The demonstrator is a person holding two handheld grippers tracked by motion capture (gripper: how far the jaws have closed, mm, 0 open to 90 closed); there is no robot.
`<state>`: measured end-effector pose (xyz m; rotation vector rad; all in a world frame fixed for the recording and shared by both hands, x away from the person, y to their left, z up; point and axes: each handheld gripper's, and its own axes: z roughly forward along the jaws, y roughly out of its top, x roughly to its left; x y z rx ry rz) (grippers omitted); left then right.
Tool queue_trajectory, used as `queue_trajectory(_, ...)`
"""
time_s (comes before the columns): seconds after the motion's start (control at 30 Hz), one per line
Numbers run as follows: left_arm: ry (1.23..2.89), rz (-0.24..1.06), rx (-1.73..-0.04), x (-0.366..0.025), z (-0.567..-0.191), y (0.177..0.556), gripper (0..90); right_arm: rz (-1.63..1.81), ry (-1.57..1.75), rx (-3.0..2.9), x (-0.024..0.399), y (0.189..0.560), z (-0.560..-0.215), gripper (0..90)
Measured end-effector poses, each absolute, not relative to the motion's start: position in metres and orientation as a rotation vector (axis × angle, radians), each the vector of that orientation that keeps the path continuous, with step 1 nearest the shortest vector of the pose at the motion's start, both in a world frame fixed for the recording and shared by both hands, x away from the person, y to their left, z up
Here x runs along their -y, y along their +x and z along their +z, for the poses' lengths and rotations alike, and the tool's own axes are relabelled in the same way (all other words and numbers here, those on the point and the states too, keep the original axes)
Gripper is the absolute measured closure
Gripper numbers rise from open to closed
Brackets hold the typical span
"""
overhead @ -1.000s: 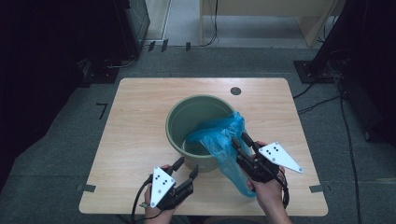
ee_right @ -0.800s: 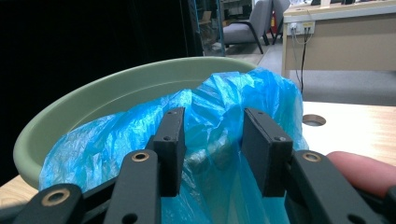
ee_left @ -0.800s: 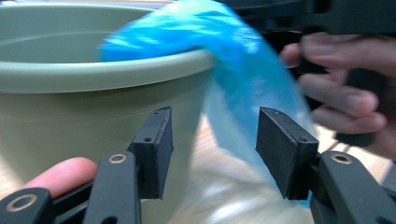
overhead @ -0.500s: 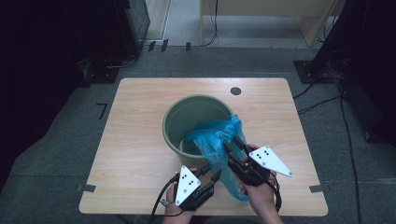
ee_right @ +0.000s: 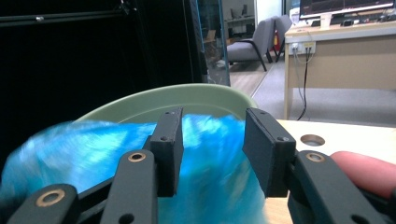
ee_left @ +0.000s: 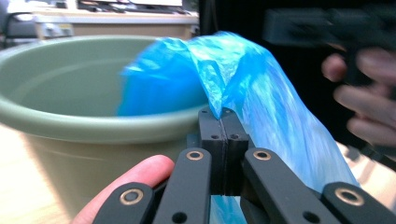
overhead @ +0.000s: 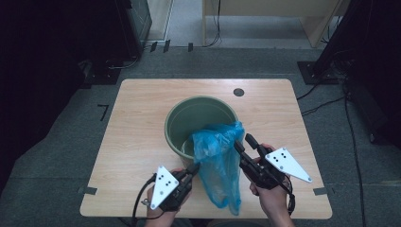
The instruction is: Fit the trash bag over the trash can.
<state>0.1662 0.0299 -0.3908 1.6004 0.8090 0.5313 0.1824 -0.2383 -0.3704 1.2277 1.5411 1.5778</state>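
So far the blue bag (overhead: 218, 163) hangs over the green bucket's (overhead: 176, 124) near rim, mostly outside. Left tongs (ee_left: 222, 119) have just closed, pinching its edge; right tongs (ee_right: 212, 149) stand spread around plastic, so lining remains.

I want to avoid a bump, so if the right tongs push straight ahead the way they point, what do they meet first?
Probably the crumpled blue plastic bag, which lies between and ahead of the open right tongs; behind it stands the round green plastic bucket.

Wooden table (overhead: 137, 142), dark hole (overhead: 239, 92), desk (ee_right: 341, 60), office chair (ee_right: 247, 44)
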Motion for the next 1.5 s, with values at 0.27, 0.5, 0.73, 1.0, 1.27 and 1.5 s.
queue_trajectory(0.27, 1.498, 0.549, -0.854, -0.054, -0.368, 0.184, 90.0, 1.597, 1.149, -1.587, 0.229, 0.177, -0.368, 56.4)
queue_trajectory(0.5, 1.454, 0.542, -0.857, -0.059, -0.354, 0.193, 90.0, 1.6, 1.016, -1.675, 0.204, 0.167, -0.368, 51.1)
queue_trajectory(0.73, 1.419, 0.53, -0.862, -0.06, -0.34, 0.205, 90.0, 1.568, 0.926, -1.741, 0.181, 0.161, -0.376, 33.8)
queue_trajectory(1.0, 1.412, 0.506, -0.862, -0.065, -0.331, 0.216, 90.0, 1.474, 0.92, -1.733, 0.172, 0.165, -0.383, 85.0)
queue_trajectory(1.27, 1.417, 0.514, -0.883, -0.076, -0.333, 0.229, 89.7, 1.476, 0.966, -1.682, 0.186, 0.181, -0.372, 90.0)
queue_trajectory(1.5, 1.441, 0.541, -0.921, -0.09, -0.342, 0.244, 87.8, 1.493, 1.044, -1.6, 0.204, 0.201, -0.359, 90.0)
